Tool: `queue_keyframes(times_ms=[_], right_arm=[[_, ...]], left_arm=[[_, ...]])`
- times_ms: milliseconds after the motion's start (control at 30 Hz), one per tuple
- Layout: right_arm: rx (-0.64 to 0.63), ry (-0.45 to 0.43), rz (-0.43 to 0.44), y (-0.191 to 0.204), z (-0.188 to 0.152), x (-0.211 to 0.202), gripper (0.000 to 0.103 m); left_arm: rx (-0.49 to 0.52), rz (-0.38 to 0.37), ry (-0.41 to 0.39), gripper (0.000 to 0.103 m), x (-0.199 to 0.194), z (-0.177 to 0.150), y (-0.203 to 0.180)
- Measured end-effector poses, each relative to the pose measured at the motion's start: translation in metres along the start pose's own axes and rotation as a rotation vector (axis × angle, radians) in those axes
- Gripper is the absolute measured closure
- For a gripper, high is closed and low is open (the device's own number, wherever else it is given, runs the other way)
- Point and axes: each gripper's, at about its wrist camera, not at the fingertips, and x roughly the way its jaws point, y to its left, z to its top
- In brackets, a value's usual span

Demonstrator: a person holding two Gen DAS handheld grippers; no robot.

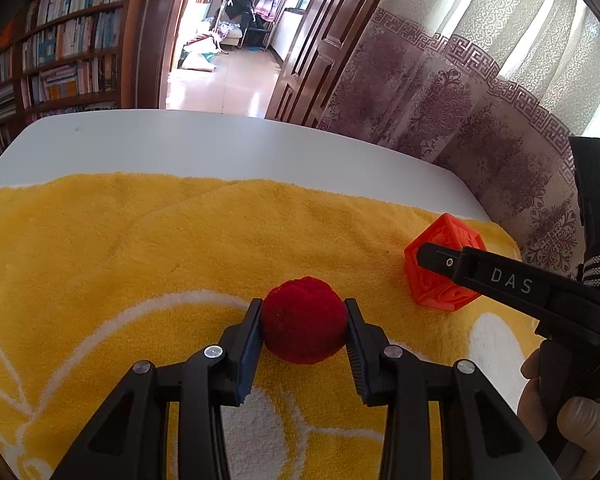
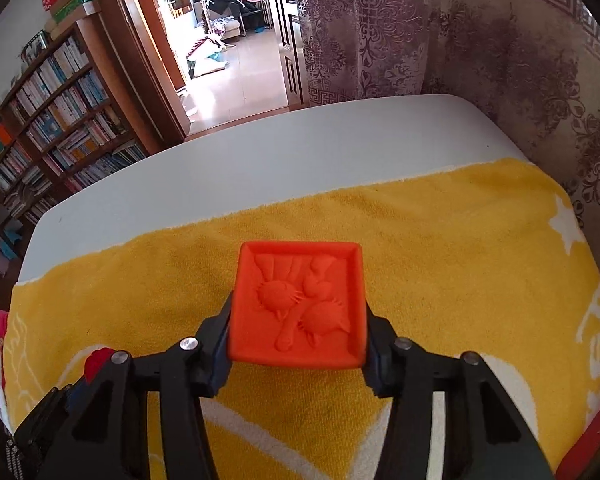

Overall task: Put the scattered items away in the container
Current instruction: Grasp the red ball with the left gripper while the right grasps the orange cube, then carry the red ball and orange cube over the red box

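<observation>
A dark red fluffy ball (image 1: pixel 304 322) rests on the yellow towel (image 1: pixel 140 240), and my left gripper (image 1: pixel 305 312) is shut on it, one pad pressing each side. To its right stands an orange cube (image 1: pixel 440 280) with raised relief patterns; a finger (image 1: pixel 500 278) of the right gripper crosses in front of it. In the right wrist view the orange cube (image 2: pixel 300 300) fills the space between the jaws, and my right gripper (image 2: pixel 299 320) is shut on its two side faces. The red ball (image 2: pixel 98 360) peeks out at lower left. No container shows in either view.
The towel (image 2: pixel 460 260) covers the near part of a white table (image 1: pixel 180 140), whose rounded far edge drops off to the floor. A patterned curtain (image 1: pixel 460 100) hangs close on the right, and bookshelves (image 1: pixel 60 60) stand at far left. A person's hand (image 1: pixel 572 420) holds the right gripper.
</observation>
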Motion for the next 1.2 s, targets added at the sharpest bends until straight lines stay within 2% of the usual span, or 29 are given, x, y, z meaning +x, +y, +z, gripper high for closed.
queue_keyframes(times_ms=[233, 433, 600, 733, 833, 933, 1100, 1200], right_arm=[[0.025, -0.062, 0.029, -0.025, -0.023, -0.055, 0.048], [0.063, -0.173, 0.030, -0.067, -0.056, -0.134, 0.048], [0.138, -0.259, -0.046, -0.134, -0.084, -0.201, 0.047], [0.216, -0.269, -0.146, -0.190, -0.105, -0.231, 0.047], [0.266, -0.247, -0.196, -0.226, -0.116, -0.240, 0.047], [0.311, -0.210, -0.198, -0.255, -0.126, -0.241, 0.047], [0.347, -0.168, -0.191, -0.280, -0.129, -0.231, 0.047], [0.346, -0.094, -0.206, -0.289, -0.127, -0.212, 0.047]], left_arm=[[0.031, -0.030, -0.023, 0.063, -0.010, 0.000, -0.015], [0.085, -0.079, -0.047, 0.063, -0.024, -0.002, -0.040], [0.144, -0.124, -0.063, 0.063, -0.036, -0.007, -0.067], [0.201, -0.135, -0.073, 0.063, -0.045, -0.014, -0.089], [0.232, -0.157, -0.064, 0.063, -0.052, -0.022, -0.107], [0.262, -0.187, -0.052, 0.063, -0.060, -0.031, -0.127], [0.333, -0.231, -0.047, 0.063, -0.076, -0.047, -0.166], [0.370, -0.261, -0.037, 0.063, -0.082, -0.058, -0.189]])
